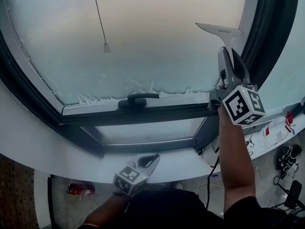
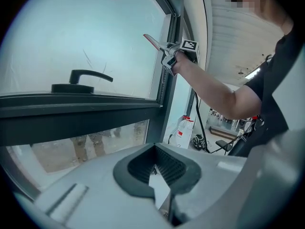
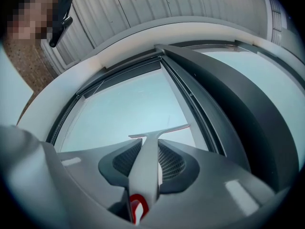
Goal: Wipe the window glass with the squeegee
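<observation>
One squeegee (image 1: 220, 31) is held upright at the right side of the window glass (image 1: 157, 37), blade uppermost and close to the pane; contact cannot be confirmed. Its handle is clamped between the jaws of the right gripper (image 1: 232, 67), raised just beside the dark frame (image 1: 267, 27). The left gripper (image 1: 148, 160) sits low and near, over the white sill (image 1: 43, 147), jaws closed together on nothing. A black window handle (image 1: 138, 99) lies left of the squeegee; a pull cord (image 1: 100, 18) hangs farther left.

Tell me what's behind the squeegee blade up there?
The foggy window glass is behind the squeegee, held by the right gripper. Outside is hidden by the fog.
</observation>
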`<state>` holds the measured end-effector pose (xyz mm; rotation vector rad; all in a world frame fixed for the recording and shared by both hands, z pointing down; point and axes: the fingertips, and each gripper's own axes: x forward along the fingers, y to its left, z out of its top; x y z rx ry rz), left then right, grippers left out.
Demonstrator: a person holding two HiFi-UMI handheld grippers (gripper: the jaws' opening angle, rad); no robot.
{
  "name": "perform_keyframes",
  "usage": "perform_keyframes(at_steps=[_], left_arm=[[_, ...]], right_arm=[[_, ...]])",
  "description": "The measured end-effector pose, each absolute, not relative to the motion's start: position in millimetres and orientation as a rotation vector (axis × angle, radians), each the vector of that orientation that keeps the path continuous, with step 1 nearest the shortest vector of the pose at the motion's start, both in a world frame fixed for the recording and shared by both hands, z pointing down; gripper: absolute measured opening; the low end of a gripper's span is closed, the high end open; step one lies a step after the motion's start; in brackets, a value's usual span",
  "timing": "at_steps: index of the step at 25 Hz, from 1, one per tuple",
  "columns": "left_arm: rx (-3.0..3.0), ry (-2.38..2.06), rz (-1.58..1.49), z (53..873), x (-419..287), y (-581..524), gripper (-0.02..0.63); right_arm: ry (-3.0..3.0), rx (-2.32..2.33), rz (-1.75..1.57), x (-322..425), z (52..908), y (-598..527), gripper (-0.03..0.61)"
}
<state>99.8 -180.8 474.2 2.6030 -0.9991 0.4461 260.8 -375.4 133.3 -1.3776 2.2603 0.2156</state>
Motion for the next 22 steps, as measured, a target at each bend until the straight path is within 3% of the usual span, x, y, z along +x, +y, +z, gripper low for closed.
perform_keyframes(at_steps=[22], left_arm=[[2.615, -0.938, 0.473, 475.2, 105.7, -193.0, 0.000]], right_arm=[[2.332, -1.447, 0.113, 261.0, 236.3, -374.2, 0.129]])
